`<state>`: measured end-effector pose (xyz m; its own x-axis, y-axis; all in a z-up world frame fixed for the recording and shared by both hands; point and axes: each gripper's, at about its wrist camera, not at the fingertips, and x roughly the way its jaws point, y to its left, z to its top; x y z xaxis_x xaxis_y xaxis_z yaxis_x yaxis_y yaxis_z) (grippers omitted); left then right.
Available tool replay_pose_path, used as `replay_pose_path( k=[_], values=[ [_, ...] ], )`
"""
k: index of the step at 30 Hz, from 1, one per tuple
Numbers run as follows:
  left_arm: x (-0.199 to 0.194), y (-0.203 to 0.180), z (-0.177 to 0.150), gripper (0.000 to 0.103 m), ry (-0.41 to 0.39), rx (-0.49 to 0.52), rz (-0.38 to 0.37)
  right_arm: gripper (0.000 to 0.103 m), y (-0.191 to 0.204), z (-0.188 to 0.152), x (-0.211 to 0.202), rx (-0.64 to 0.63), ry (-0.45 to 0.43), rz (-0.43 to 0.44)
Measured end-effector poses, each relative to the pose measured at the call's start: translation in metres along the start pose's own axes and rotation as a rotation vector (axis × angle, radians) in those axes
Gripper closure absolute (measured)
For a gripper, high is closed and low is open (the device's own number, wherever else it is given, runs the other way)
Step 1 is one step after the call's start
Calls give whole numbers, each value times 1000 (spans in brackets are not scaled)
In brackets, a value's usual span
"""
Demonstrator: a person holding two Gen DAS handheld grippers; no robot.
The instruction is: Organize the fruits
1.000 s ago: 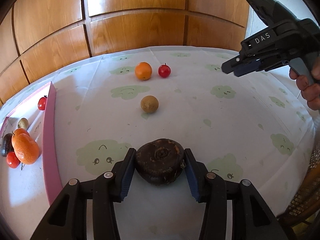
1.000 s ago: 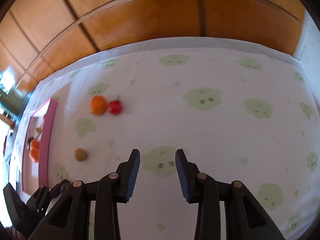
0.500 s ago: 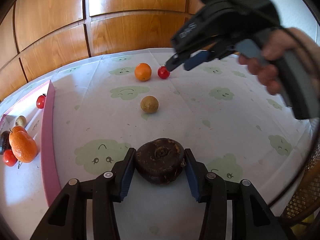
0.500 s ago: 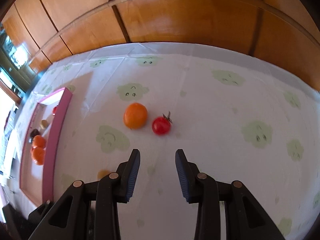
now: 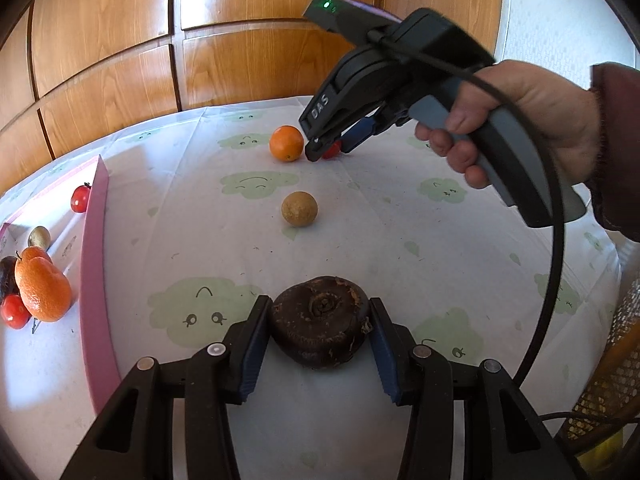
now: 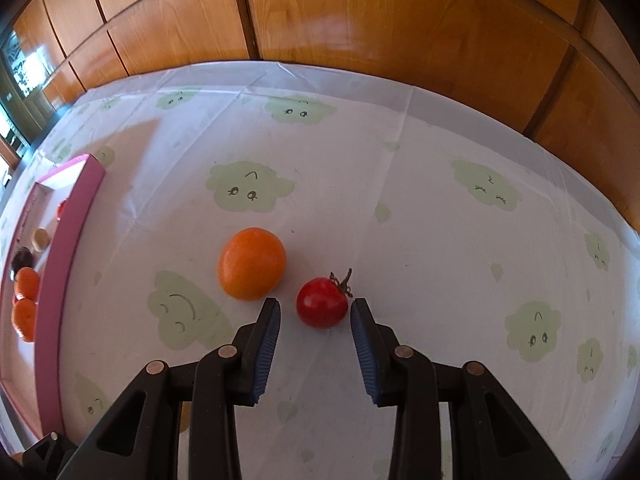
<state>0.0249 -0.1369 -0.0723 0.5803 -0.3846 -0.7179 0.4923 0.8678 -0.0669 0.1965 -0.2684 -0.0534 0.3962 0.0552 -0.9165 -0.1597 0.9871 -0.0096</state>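
My left gripper [image 5: 318, 330] is shut on a dark brown round fruit [image 5: 318, 332] low over the cloth. My right gripper [image 6: 315, 312] is open, its fingertips on either side of a small red tomato [image 6: 322, 303] with a stem, not touching it. An orange [image 6: 252, 263] lies just left of the tomato. In the left wrist view the right gripper [image 5: 326, 148] hangs over the tomato [image 5: 331, 152] beside the orange [image 5: 286, 143]. A tan round fruit [image 5: 299, 209] lies mid-table. The pink-rimmed tray [image 5: 93, 248] at left holds several fruits.
The table has a white cloth [image 6: 420, 216] with green cloud prints. Wooden wall panels [image 6: 360, 32] stand close behind it. The tray [image 6: 66, 240] lies at the left in the right wrist view. A woven basket [image 5: 612, 376] shows at the right edge.
My right gripper has moved down and forward to the red tomato, which now sits between its open fingers. The left gripper still holds the brown fruit in place.
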Motion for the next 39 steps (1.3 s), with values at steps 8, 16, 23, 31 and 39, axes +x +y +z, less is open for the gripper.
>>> replay_pose_path(
  k=[8,16,23,31,39],
  values=[
    [0,0,0,55,0,1,1,78,-1,-3,-3,-25,-33,10],
    [1,-1,2,55,8,0,4,77,-5,-49,-33,-65,49,98],
    [3,-2,6,55,30,0,15,77,-10,-81,-34,-43,70,105],
    [5,-4,8,55,44,11,34,77,-17,-79,-33,-15,62,127],
    [4,-5,9,55,52,12,44,77,-16,-77,-31,-26,69,123]
  ],
)
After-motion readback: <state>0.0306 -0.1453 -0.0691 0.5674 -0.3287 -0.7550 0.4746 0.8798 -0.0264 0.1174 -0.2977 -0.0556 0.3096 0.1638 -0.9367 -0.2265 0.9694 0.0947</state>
